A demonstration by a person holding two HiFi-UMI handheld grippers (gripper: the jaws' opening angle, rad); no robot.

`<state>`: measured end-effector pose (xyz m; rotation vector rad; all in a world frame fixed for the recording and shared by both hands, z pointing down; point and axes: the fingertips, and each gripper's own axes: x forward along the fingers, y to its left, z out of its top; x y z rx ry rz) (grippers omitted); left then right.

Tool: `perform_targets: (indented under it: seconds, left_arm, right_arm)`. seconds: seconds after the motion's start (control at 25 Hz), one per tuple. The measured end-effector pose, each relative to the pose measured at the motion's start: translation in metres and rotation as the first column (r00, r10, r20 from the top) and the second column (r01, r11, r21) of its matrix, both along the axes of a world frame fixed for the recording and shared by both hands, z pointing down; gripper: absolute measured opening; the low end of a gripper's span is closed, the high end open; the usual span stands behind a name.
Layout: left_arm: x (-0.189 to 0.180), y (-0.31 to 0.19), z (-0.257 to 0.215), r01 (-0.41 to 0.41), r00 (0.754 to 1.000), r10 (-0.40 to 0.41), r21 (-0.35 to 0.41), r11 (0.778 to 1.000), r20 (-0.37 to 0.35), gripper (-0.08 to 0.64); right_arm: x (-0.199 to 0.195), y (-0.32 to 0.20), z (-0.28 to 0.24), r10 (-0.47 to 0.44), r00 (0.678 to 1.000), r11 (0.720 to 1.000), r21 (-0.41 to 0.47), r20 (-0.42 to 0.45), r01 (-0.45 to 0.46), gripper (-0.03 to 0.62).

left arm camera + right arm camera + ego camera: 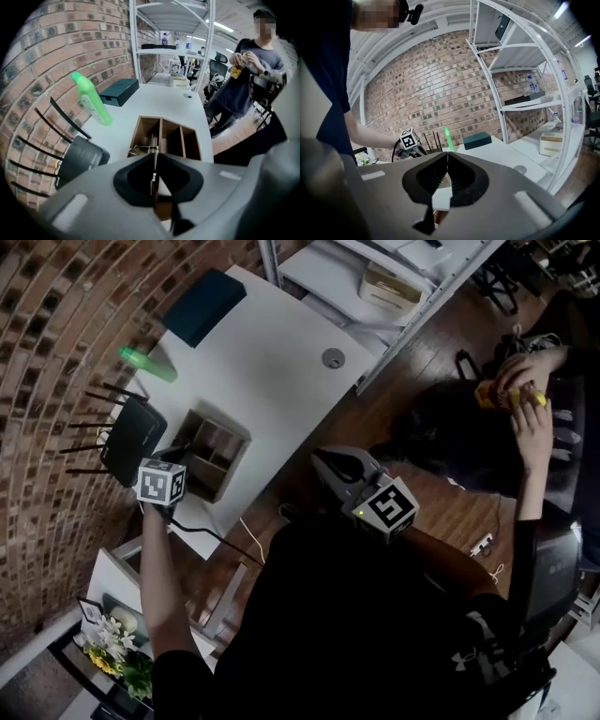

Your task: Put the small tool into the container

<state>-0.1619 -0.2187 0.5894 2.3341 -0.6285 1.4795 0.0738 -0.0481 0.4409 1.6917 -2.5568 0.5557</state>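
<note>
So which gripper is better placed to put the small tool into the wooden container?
Left. The left gripper hangs right above the wooden container, with the thin small tool between its nearly closed jaws. The right gripper is shut, empty, and held back beyond the table edge.

The small tool [153, 177] shows only as a thin metal sliver in the seam of the left gripper [154, 154], and its shape is too small to tell. That gripper's body hides the near ends of all 3 compartments of the container [190, 140]. In the head view the marker cube [161, 482] covers those jaws, and the right edge cuts off another person [530, 427].
</note>
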Motion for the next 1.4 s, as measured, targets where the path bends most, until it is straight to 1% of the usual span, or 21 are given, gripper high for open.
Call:
perform_targets:
  seconds: [0.08,0.2,0.28,0.44,0.56,0.68,0.8,0.96,1.12,1.2,1.32,1.4]
  left_arm:
    - [-0.005,0.000,0.001,0.024,1.000,-0.024,-0.007,1.000,-0.018,0.036]
    - [-0.007,-0.003,-0.008,0.075,0.997,-0.074,0.028,0.997,-0.029,0.058]
    - [-0.003,-0.006,-0.014,0.109,0.993,-0.106,0.053,0.993,-0.055,0.075]
    - [-0.001,-0.010,-0.020,0.147,0.985,-0.139,0.067,0.987,-0.101,0.120]
    - [0.000,-0.017,-0.037,0.183,0.977,-0.168,0.120,0.976,-0.129,0.120]
    - [0.000,-0.013,-0.056,0.214,0.968,-0.186,0.163,0.963,-0.171,0.117]
    - [0.014,-0.008,-0.076,0.233,0.954,-0.184,0.199,0.952,-0.237,0.107]
    - [0.049,0.002,-0.109,0.235,0.924,-0.139,0.243,0.941,-0.356,0.081]
    - [0.092,0.028,-0.141,0.181,0.892,-0.038,0.279,0.943,-0.451,0.047]
    - [0.115,0.046,-0.153,0.146,0.868,0.014,0.283,0.948,-0.496,0.043]
    - [0.146,0.081,-0.167,0.087,0.824,0.085,0.274,0.958,-0.560,0.022]
    - [0.165,0.106,-0.173,0.035,0.799,0.138,0.275,0.961,-0.585,0.010]
  right_arm:
    - [-0.002,0.000,0.000,-0.002,1.000,1.000,-0.005,0.000,0.002,0.011]
    - [0.001,0.001,-0.003,-0.002,1.000,1.000,-0.009,-0.005,0.002,0.011]
    - [0.005,0.002,-0.003,0.006,1.000,1.000,-0.007,-0.011,-0.006,0.011]
    - [0.006,0.002,-0.006,0.025,1.000,1.000,-0.017,-0.006,-0.025,0.011]
    - [0.009,0.001,-0.007,0.036,0.999,0.999,-0.020,-0.010,-0.037,0.011]
    - [0.008,0.003,-0.004,0.045,0.999,0.999,-0.028,-0.009,-0.045,0.011]
    - [0.015,0.003,-0.007,0.060,0.998,0.998,-0.028,-0.021,-0.061,0.011]
    - [0.028,-0.003,-0.023,0.087,0.995,0.996,0.002,-0.051,-0.087,0.011]
    - [0.042,-0.005,-0.028,0.131,0.989,0.991,0.022,-0.072,-0.130,0.011]
    - [0.047,-0.007,-0.033,0.149,0.986,0.989,0.032,-0.073,-0.147,0.011]
    - [0.054,-0.007,-0.043,0.175,0.982,0.984,0.044,-0.072,-0.172,0.011]
    - [0.059,-0.006,-0.049,0.191,0.979,0.981,0.047,-0.070,-0.188,0.011]
